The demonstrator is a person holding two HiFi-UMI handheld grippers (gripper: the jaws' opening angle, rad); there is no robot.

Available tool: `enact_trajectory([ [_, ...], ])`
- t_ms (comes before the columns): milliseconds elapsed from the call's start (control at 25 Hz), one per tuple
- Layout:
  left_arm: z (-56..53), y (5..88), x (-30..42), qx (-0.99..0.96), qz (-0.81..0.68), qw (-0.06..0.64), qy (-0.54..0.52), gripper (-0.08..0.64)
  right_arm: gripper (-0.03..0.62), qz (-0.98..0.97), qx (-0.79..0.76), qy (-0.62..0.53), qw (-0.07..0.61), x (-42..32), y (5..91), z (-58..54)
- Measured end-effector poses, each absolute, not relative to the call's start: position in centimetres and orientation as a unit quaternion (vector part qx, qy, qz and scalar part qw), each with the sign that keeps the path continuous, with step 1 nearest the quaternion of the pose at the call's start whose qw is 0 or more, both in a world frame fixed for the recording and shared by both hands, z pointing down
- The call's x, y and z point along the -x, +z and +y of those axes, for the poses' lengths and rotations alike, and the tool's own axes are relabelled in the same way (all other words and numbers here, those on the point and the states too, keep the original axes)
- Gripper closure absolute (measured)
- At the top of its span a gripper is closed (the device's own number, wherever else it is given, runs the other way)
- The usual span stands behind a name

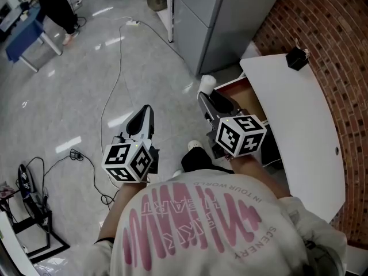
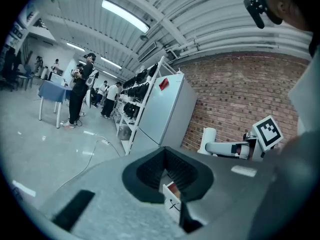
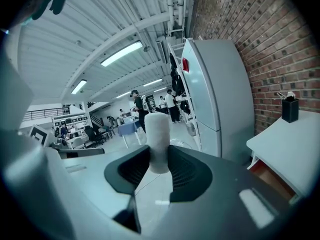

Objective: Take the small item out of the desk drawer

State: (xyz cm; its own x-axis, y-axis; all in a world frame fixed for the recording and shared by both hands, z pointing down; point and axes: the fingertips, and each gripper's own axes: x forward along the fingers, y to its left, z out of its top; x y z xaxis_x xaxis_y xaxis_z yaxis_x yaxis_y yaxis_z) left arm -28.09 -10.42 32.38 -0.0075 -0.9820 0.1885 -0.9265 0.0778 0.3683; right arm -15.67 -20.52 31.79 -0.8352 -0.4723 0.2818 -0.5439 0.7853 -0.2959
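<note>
My right gripper (image 1: 206, 94) is shut on a small white cylinder (image 1: 207, 83), held upright between the pads above the floor, just left of the open desk drawer (image 1: 248, 99). In the right gripper view the cylinder (image 3: 159, 139) stands up out of the jaws (image 3: 159, 160), and the drawer's brown inside (image 3: 267, 176) shows under the white desk (image 3: 292, 149). My left gripper (image 1: 147, 110) hangs over the floor to the left, its fingers together with nothing in them. The left gripper view (image 2: 166, 156) also shows the right gripper with the cylinder (image 2: 207, 140).
The white desk (image 1: 299, 125) runs along a brick wall and carries a black pen holder (image 1: 296, 58). A grey cabinet (image 1: 224, 16) stands behind the drawer. A cable (image 1: 118, 68) trails across the glossy floor. People stand by a blue table (image 2: 50, 91) far off.
</note>
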Motion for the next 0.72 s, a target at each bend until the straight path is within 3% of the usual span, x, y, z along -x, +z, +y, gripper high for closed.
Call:
enact_trajectory([
  [720, -9.8, 32.4, 27.0, -0.685, -0.698, 0.196, -0.068, 0.554, 0.463, -0.936, -0.275, 0.196, 0.101, 14.4, 32.6, -19.7],
])
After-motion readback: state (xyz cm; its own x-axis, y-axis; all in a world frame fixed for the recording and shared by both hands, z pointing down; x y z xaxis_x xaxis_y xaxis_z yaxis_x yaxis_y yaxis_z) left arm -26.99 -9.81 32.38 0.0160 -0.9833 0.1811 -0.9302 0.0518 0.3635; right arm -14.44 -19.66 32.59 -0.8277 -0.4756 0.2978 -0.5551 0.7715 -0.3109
